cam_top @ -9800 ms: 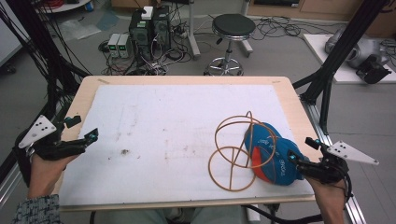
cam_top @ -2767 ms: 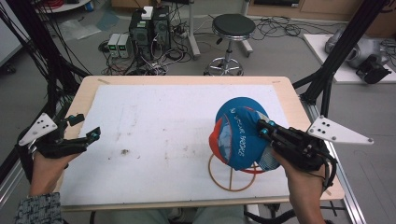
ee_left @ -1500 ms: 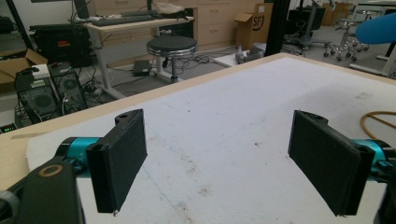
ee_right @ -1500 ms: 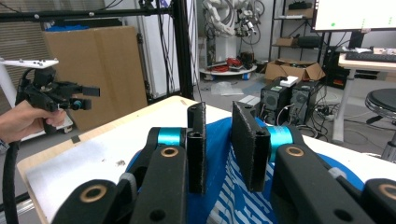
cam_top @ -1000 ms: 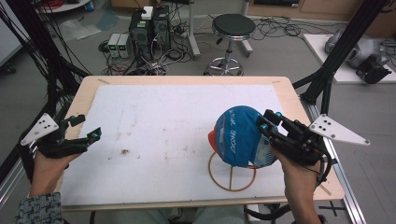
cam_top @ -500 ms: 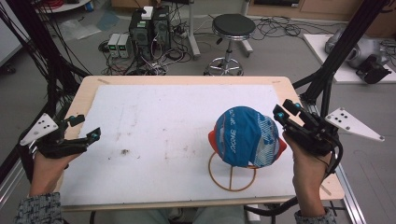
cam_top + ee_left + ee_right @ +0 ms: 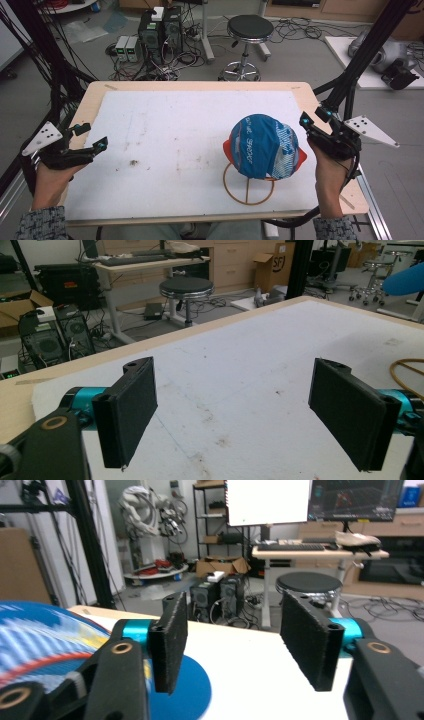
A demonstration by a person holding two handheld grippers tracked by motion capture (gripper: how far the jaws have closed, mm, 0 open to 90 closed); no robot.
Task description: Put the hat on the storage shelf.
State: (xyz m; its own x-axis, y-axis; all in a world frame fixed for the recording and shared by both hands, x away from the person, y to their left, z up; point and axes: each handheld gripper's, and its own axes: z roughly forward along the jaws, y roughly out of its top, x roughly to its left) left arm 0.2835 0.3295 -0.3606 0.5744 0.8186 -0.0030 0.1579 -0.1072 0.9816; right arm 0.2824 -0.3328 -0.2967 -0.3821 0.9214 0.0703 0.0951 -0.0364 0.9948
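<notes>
Sitting on the thin orange wire stand (image 7: 248,187), near the right edge of the white-topped bench (image 7: 175,130): blue patterned fabric cap with orange brim (image 7: 265,147). Just right of cap, right tool (image 7: 312,129), jaws just been opening, nothing between. Well left of cap, left tool (image 7: 90,137), open, empty.

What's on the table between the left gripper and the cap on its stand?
Nothing but bare white mat, lightly stained, seen in the high view. The left gripper waits open at the mat's left edge; the blue cap sits on the wire stand.
</notes>
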